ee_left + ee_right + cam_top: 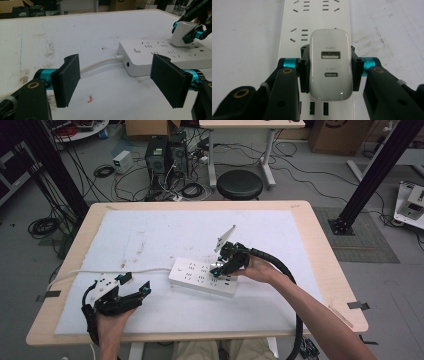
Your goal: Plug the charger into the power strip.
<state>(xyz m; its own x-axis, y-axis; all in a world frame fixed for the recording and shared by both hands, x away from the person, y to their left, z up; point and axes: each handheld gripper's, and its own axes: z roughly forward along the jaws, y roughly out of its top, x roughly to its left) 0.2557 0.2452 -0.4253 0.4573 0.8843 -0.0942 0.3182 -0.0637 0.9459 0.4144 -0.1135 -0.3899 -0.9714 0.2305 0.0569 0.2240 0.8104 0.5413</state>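
A white power strip lies across the middle of the white mat, its white cable running off to the left. My right gripper is shut on a white USB charger and holds it over the strip's sockets; whether its pins are in a socket is hidden. The charger sits tilted on the strip in the left gripper view. My left gripper rests open near the table's front left, its pads wide apart, facing the strip's cable end with nothing between them.
A white mat covers most of the wooden table. A small red scrap lies on the mat near my left gripper. Beyond the far edge stand a black stool, computer boxes and tangled cables on the floor.
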